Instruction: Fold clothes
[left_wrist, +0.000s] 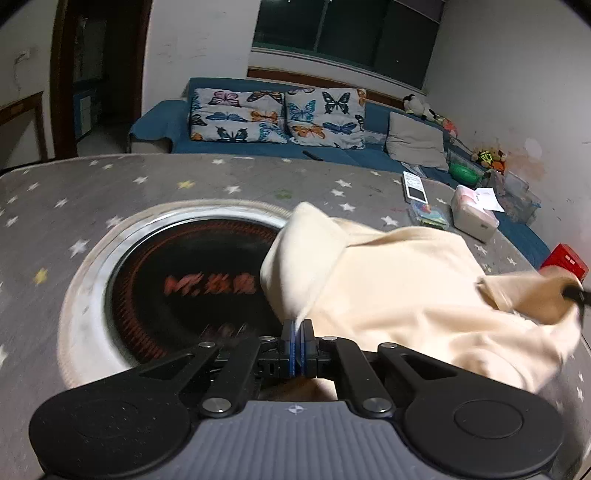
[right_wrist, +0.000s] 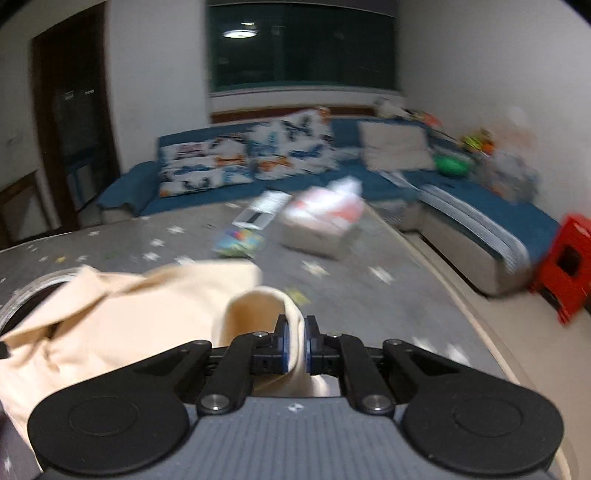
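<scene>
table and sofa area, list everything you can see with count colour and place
garment: 1, cream, on table, over heater edge
table: 1, grey star cover
heater: 1, black round, set in table
tissue box: 1, white, far right of table
remote: 1, white, beside tissue box
sofa: 1, blue, behind table
butterfly cushions: 2, on sofa
stool: 1, red, right of table
left tongs: shut on garment
right tongs: shut on garment

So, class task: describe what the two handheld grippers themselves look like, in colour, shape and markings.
Both match. The left gripper and the right gripper each have a ribbed grey body bearing a small round crosshair mark, two black round discs at the sides, black linkage bars with silver rivets, and black fingers faced with blue pads. No cables or sleeves show.
</scene>
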